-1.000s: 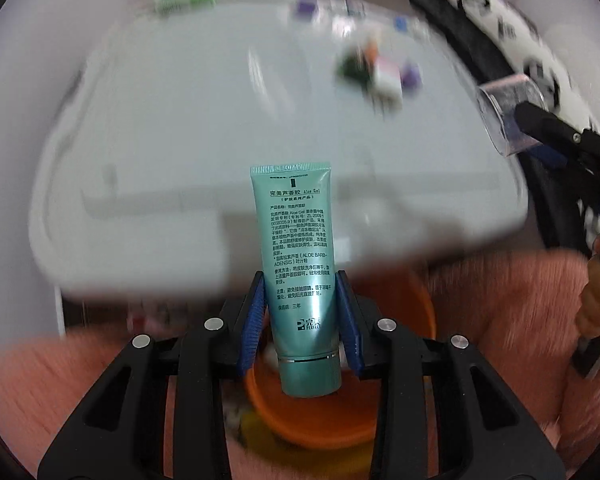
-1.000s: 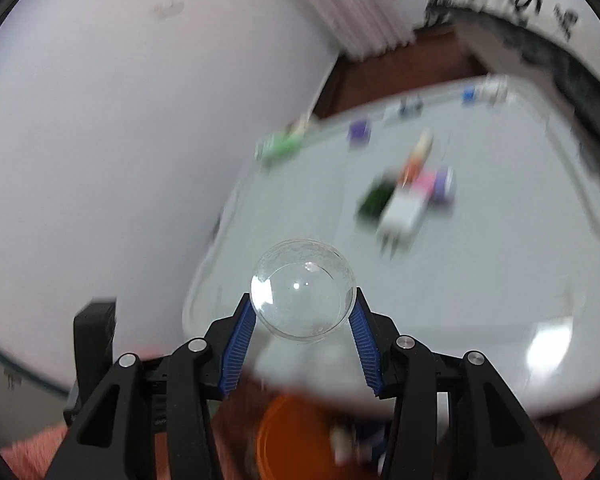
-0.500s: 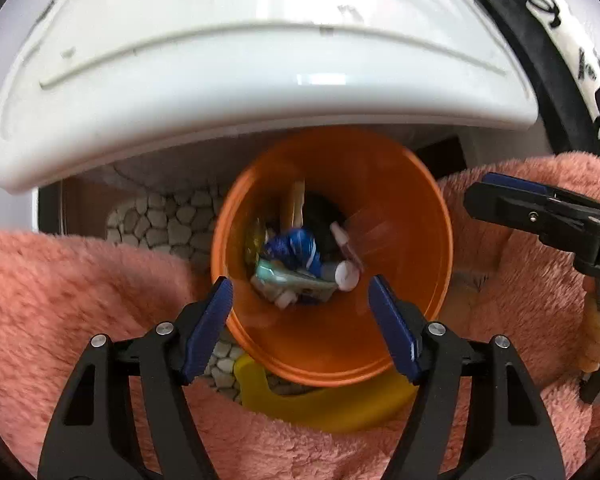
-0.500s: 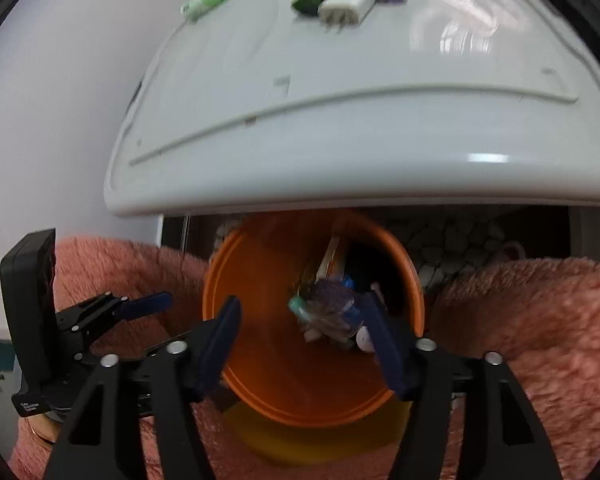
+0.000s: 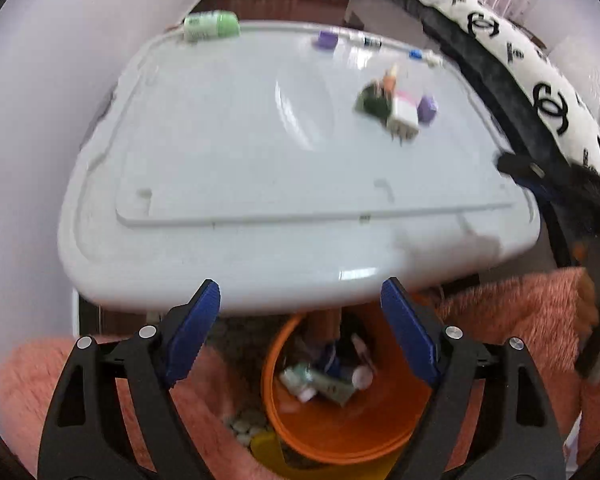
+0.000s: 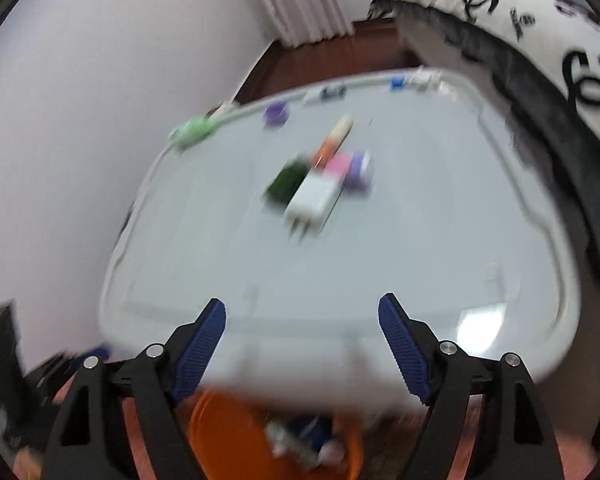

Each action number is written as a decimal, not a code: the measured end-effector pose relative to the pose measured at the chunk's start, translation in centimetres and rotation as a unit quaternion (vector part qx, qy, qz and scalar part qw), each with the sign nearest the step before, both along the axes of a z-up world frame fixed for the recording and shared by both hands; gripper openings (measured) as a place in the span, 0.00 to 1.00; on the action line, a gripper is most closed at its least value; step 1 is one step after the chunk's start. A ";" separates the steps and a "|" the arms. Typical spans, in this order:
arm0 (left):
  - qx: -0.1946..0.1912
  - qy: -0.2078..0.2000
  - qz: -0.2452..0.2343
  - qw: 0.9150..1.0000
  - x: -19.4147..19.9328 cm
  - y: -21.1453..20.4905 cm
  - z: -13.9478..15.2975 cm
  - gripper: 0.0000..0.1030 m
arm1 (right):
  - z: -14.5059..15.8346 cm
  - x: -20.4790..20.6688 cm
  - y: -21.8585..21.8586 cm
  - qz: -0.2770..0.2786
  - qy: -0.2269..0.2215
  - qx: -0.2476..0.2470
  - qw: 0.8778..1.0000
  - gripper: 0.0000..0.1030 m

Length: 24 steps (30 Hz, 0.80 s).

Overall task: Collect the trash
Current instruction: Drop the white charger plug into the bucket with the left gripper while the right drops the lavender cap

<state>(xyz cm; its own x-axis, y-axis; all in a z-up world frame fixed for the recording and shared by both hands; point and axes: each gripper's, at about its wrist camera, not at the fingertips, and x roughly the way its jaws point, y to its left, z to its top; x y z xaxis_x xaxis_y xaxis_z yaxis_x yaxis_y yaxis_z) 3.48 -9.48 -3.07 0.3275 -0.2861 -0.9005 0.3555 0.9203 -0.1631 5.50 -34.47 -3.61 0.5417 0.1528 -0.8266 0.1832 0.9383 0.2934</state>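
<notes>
Both grippers are empty, jaws spreading wider: my left gripper (image 5: 300, 304) hangs over the orange bin (image 5: 340, 432), my right gripper (image 6: 302, 322) over the near edge of the white table (image 6: 400, 264). Trash sits in the bin, a teal tube (image 5: 328, 386) among blurred scraps I can't count. On the table I count one white charger (image 6: 314, 198), one dark green piece (image 6: 286, 180), one orange stick (image 6: 334, 140), two purple bits (image 5: 427, 107) (image 5: 326, 39) and one green bottle (image 5: 211, 26); its label is unreadable. A white cushion (image 5: 512, 40) printed with black interlocking-C logos lies beyond.
</notes>
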 end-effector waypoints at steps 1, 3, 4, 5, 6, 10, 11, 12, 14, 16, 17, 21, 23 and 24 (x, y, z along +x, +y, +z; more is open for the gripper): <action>-0.002 -0.002 0.001 1.000 0.0 0.0 0.0 0.78 | -0.3 1.7 -0.7 -0.009 0.007 -0.011 1.000 0.75; -0.007 -0.004 0.001 1.000 0.6 -0.5 0.1 0.79 | -1.2 5.0 -2.3 -0.031 0.023 -0.037 0.999 0.70; -0.007 -0.003 0.000 1.000 0.8 -0.7 0.1 0.78 | -1.6 6.1 -2.9 -0.040 0.027 -0.041 0.998 0.67; -0.006 -0.001 -0.001 1.000 1.0 -1.1 -0.1 0.78 | -2.1 7.3 -3.4 -0.048 0.031 -0.042 0.997 0.65; -0.004 0.001 -0.002 1.000 1.2 -1.3 -0.3 0.79 | -2.6 8.5 -3.8 -0.054 0.037 -0.039 0.997 0.62; 0.007 0.010 -0.006 1.000 1.5 -1.8 -1.0 0.79 | -4.4 12.4 -4.5 -0.058 0.065 -0.049 0.995 0.48; 0.010 0.013 -0.006 1.000 1.6 -1.9 -1.2 0.79 | -4.9 13.0 -4.4 -0.056 0.075 -0.053 0.994 0.47; 0.010 0.015 -0.006 1.000 1.5 -1.8 -1.4 0.79 | -5.5 13.7 -4.4 -0.054 0.089 -0.064 0.993 0.42; 0.014 0.019 -0.005 1.000 1.6 -1.9 -1.7 0.79 | -6.1 14.1 -4.3 -0.051 0.092 -0.071 0.992 0.35; 0.017 0.023 -0.006 1.000 1.8 -2.2 -1.9 0.79 | -6.6 14.0 -4.7 -0.049 0.096 -0.068 0.992 0.21; 0.018 0.023 -0.008 1.000 1.9 -2.5 -1.9 0.79 | -6.5 13.7 -5.1 -0.050 0.089 -0.067 0.993 0.19; 0.017 0.016 -0.023 0.999 2.2 -4.1 -1.9 0.79 | -4.4 11.1 -7.1 -0.067 0.047 -0.035 0.996 0.18; 0.018 0.013 -0.032 0.999 2.6 -5.3 -2.1 0.79 | -2.7 9.3 -7.9 -0.078 0.014 -0.021 0.997 0.18; 0.016 0.009 -0.039 0.999 2.9 -6.4 -2.3 0.78 | -2.1 8.7 -8.3 -0.082 0.003 -0.012 0.997 0.18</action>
<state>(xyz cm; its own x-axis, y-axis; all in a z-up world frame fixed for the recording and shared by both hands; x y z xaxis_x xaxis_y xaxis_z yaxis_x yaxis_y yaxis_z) 6.42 -15.85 -5.39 0.2886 -0.2815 -0.9151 0.4227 0.8951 -0.1420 14.19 -42.82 -5.71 0.5535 0.0417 -0.8318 0.3368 0.9022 0.2694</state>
